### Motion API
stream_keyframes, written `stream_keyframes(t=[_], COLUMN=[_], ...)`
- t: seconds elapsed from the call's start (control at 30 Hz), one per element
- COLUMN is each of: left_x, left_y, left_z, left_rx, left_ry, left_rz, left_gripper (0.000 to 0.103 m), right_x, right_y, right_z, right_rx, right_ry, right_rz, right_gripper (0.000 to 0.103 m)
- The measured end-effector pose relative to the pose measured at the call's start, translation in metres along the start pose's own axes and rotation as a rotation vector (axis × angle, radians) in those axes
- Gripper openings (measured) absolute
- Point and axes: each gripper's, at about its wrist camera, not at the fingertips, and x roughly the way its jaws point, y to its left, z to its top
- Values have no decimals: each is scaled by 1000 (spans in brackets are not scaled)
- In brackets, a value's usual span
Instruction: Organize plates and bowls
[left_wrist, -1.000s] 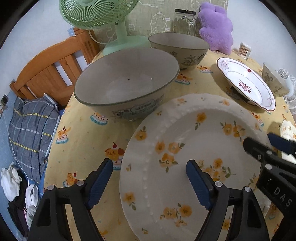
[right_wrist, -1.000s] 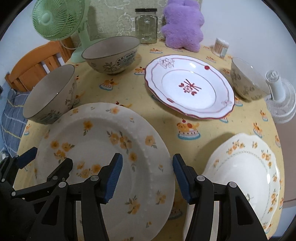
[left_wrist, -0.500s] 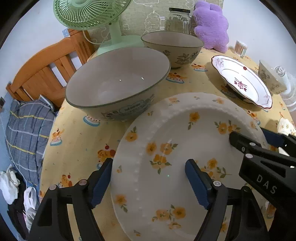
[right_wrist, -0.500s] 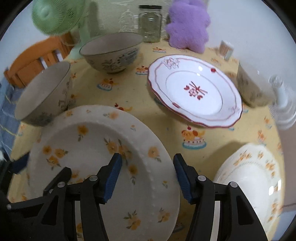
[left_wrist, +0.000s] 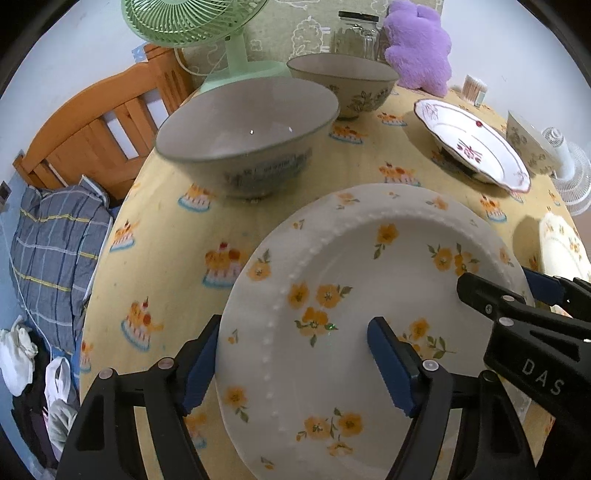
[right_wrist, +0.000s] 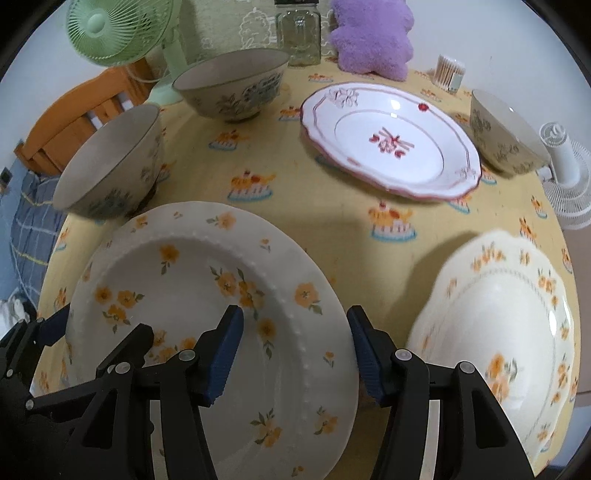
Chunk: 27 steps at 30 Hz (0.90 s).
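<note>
Honestly, both hand-held grippers straddle the yellow-flower plate at lower left: left hand-held gripper closing, right hand-held gripper open. Neither seems clamped yet, so lifting now risks it slipping onto the worktop.

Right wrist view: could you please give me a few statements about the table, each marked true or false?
1. The red-patterned plate is stacked on the orange-flowered plate. False: they lie apart on the tablecloth.
2. A glass jar stands beside the purple plush toy. True.
3. The tall fan is blue. False: it is green.
4. The right gripper has its jaws astride the orange-flowered plate's rim. True.
5. Three bowls stand on the tablecloth. True.
</note>
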Motion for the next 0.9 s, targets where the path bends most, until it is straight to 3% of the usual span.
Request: stream_keyframes(t=[0.2,0.43,0.63,0.9], left_x=[-8,-11,-11,-11], left_y=[0,-7,-10,-9], left_z=[-18,-22,-28,-26], left_rx=[-9,-19,-39,-20], left_ry=[10,8,-26,-11], left_rz=[1,54,94,72], left_gripper=[78,80,82,82], right_x=[-8,-9,-9,-10], right_y=[0,-10,-9,-6], right_z=[-17,-27,-29,-30], right_rx=[-17,4,-23,8], right_ry=[23,58,41,19], right_rz=[22,99,93,58], right_gripper=[61,62,61,60])
